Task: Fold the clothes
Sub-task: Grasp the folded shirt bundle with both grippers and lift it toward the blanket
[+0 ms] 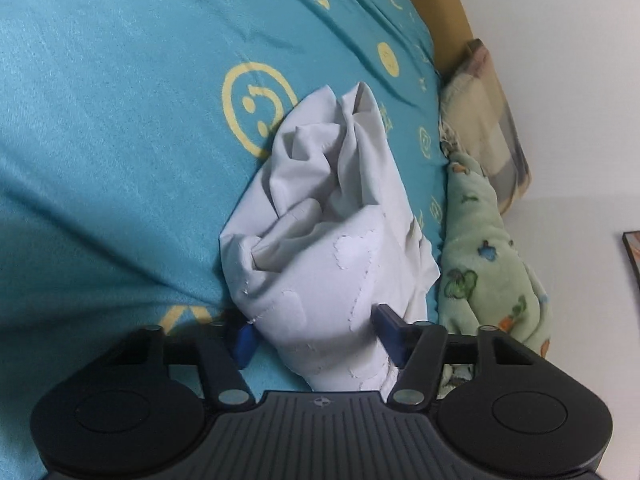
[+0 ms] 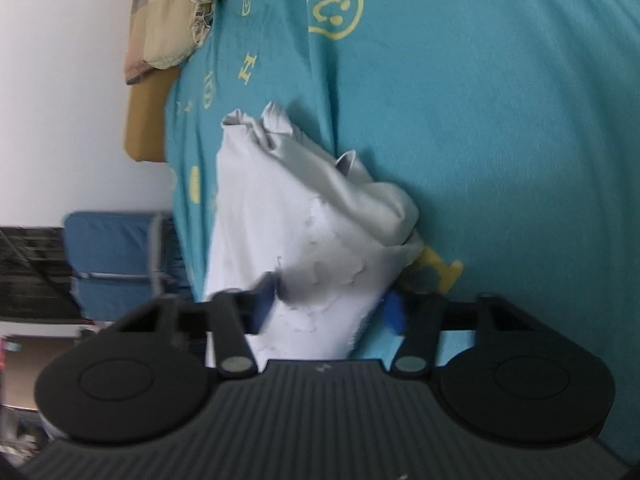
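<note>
— Garment first: white garment [image 1: 320, 216] bunched between the blue pads of the left gripper [image 1: 316, 334], spread wide on either side of the cloth, not pinching it. Runs straight ahead from those fingers, long axis along the pointing direction, near end at the fingertips, far end crumpled well ahead on the teal bedsheet [image 1: 120, 120].

— Touching the pads?

— Left pad [image 1: 242, 342] just beside the fabric, right pad [image 1: 390, 324] against its edge, or so it looks. No squeeze visible.

— And further right of that gripper?

— Green fleece blanket [image 1: 484, 256] heaped at the sheet's right border, plaid pillow [image 1: 480, 128] ahead of it.

— Other side now.

— Same white garment [image 2: 288, 216] ahead of the right gripper [image 2: 328, 306], again lengthwise along the fingers, leaning slightly left. Jaws parted here too, bracketing the near end; blurred, so contact hard to judge.

— Nearer hand?

— Neither clearly; both at the near end. Probably a closing of the jaws on that edge next, then a spreading out flat before any fold.
</note>
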A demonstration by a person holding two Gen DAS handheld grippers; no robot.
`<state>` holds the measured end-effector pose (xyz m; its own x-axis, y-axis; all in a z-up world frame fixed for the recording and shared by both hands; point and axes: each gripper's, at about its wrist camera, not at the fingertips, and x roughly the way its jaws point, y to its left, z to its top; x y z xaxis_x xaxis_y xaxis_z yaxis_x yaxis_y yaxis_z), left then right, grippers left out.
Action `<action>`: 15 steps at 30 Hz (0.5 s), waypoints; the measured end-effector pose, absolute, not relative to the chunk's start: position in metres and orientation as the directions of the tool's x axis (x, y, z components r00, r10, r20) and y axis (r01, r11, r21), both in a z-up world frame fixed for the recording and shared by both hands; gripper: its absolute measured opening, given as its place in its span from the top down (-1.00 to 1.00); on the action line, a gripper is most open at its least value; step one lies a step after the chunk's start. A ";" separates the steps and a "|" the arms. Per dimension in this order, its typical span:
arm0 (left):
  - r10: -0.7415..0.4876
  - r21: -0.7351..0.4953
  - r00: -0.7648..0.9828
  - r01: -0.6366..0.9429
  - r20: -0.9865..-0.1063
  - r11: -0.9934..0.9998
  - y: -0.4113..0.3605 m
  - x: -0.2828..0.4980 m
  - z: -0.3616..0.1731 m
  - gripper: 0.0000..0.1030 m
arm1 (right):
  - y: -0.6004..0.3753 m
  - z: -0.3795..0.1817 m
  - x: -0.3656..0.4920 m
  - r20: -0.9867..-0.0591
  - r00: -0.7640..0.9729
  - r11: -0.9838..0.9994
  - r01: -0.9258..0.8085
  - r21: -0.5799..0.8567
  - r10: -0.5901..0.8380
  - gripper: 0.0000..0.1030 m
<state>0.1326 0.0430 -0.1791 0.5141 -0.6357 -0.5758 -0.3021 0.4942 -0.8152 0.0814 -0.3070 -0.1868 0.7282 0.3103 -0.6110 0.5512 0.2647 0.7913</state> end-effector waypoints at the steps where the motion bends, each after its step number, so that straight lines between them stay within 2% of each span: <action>1: -0.632 -0.817 0.522 -0.303 -0.573 0.490 0.044 0.132 -0.179 0.09 | -0.305 -0.186 0.081 -0.613 0.730 0.278 0.547 0.789 0.303 0.24; 3: -0.634 -0.825 0.530 -0.310 -0.563 0.473 0.048 0.131 -0.180 0.23 | -0.304 -0.181 0.078 -0.603 0.742 0.295 0.530 0.795 0.293 0.46; 6: -0.641 -0.836 0.540 -0.296 -0.546 0.462 0.051 0.129 -0.173 0.39 | -0.306 -0.168 0.071 -0.580 0.764 0.325 0.493 0.807 0.283 0.61; 9: -0.638 -0.834 0.542 -0.281 -0.546 0.475 0.050 0.123 -0.152 0.42 | -0.305 -0.145 0.055 -0.558 0.782 0.364 0.452 0.814 0.278 0.63; 15: -0.659 -0.817 0.515 -0.162 -0.548 0.553 0.029 0.097 -0.067 0.47 | -0.317 -0.093 0.005 -0.499 0.829 0.363 0.397 0.843 0.253 0.64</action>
